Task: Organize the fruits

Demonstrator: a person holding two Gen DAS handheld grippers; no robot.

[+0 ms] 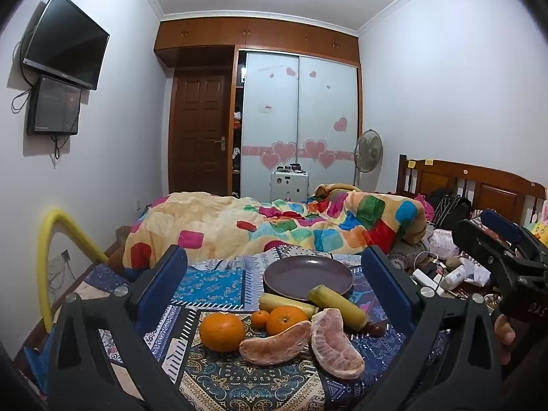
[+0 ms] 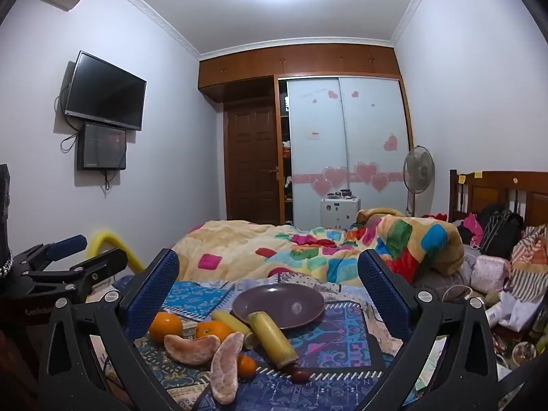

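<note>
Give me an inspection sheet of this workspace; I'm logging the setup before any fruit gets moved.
Surface: patterned blue cloth.
Job's things: empty purple plate; large orange, medium orange, small orange; two pomelo segments; two yellow sugarcane pieces, one touching the plate's rim; small dark red fruit.
Clutter: bags and packets on the right.
Grippers: left gripper open; right gripper open; both hold nothing.
Cables: white cables, TV wires.
Surroundings: bed quilt, wardrobe, fan.

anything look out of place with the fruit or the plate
Yes: the plate holds no fruit. The oranges, pomelo segments and yellow sticks lie loose on the patterned cloth, one stick leaning against the plate's rim.
</note>
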